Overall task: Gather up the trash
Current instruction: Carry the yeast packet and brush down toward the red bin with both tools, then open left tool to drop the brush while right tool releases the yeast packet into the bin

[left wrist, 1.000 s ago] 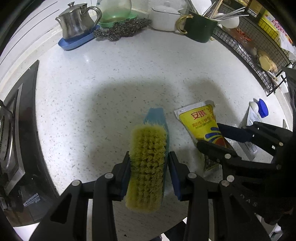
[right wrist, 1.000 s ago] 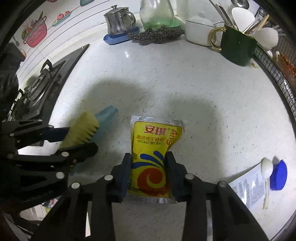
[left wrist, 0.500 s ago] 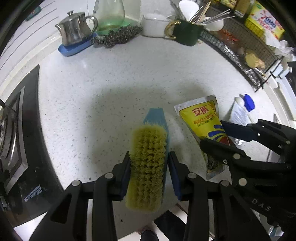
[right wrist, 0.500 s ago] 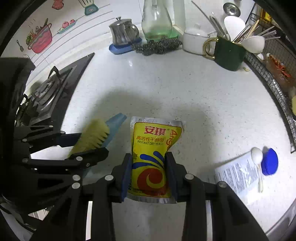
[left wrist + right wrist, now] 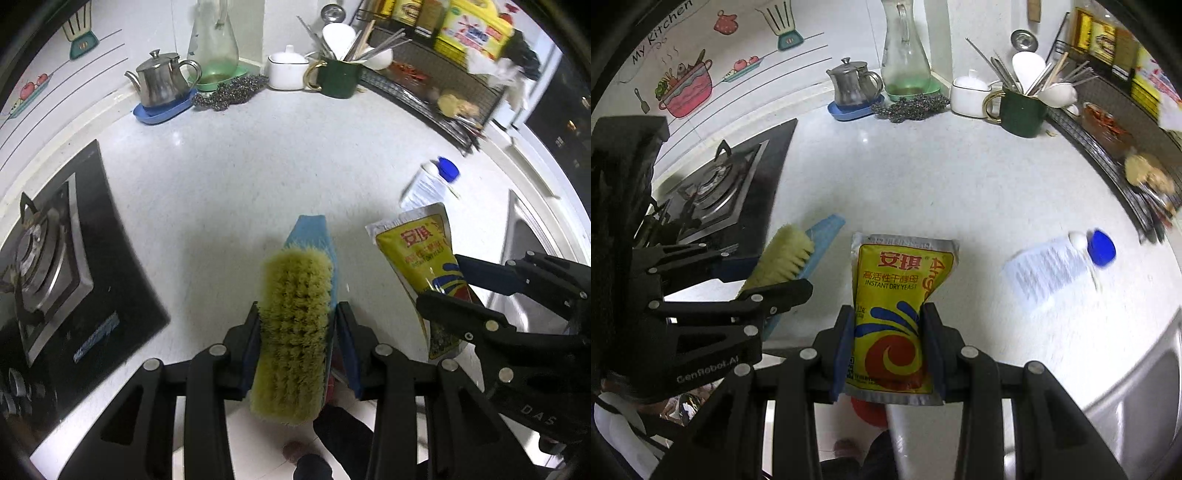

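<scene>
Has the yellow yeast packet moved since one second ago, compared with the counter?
Yes. The yeast packet, clamped in the right claw, has lifted up and back off the counter toward its near edge.

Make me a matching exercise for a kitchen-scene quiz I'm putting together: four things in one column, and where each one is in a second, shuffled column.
Things:
1. scrub brush
2. yeast packet
3. steel teapot
4. blue cap

Places:
A. on the blue tray by the wall
B. clamped in the right gripper
C. on the counter beside the paper leaflet
D. clamped in the left gripper

Pairs: 1-D, 2-B, 3-A, 4-C
</scene>
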Demonstrator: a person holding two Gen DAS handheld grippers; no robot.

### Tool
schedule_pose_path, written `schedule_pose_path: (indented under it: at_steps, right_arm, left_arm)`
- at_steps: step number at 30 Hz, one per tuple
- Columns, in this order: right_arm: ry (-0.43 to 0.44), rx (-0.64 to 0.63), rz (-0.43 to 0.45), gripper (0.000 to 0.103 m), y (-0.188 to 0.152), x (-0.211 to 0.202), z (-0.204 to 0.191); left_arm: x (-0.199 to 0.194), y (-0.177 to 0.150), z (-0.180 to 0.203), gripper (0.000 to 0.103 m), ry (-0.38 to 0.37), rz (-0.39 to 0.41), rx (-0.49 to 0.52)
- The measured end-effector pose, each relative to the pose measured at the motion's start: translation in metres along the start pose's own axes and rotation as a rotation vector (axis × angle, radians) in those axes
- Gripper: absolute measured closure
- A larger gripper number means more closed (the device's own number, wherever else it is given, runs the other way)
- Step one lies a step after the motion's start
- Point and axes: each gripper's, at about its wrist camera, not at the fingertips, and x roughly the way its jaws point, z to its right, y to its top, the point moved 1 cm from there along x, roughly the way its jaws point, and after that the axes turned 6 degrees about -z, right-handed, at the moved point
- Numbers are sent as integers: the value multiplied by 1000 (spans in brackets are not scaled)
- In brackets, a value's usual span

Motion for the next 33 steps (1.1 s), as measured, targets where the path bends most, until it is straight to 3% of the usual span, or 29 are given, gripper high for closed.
schedule_pose_path:
  at_steps: [10,18,26,28,33]
  right_arm:
    - [-18,83,4,68,-63,-12,-49]
    - [-11,137,-39,68,-101,10,-76]
    - [-36,167,-95,68,-124,53,-81]
    - [-45,178,-113,68,-129,69,-78]
    - [-58,186,-134,68,-141,113,-70]
  left_arm:
    - [-14,-78,-4,67,-27,-35,59]
    - [7,-127,-18,67,-59,-101,54]
    - [58,-155,-25,67,-120,-174,42]
    - [76,-162,-24,67,-99,-190,55]
    - [130,-176,-26,67,-131,-231,54]
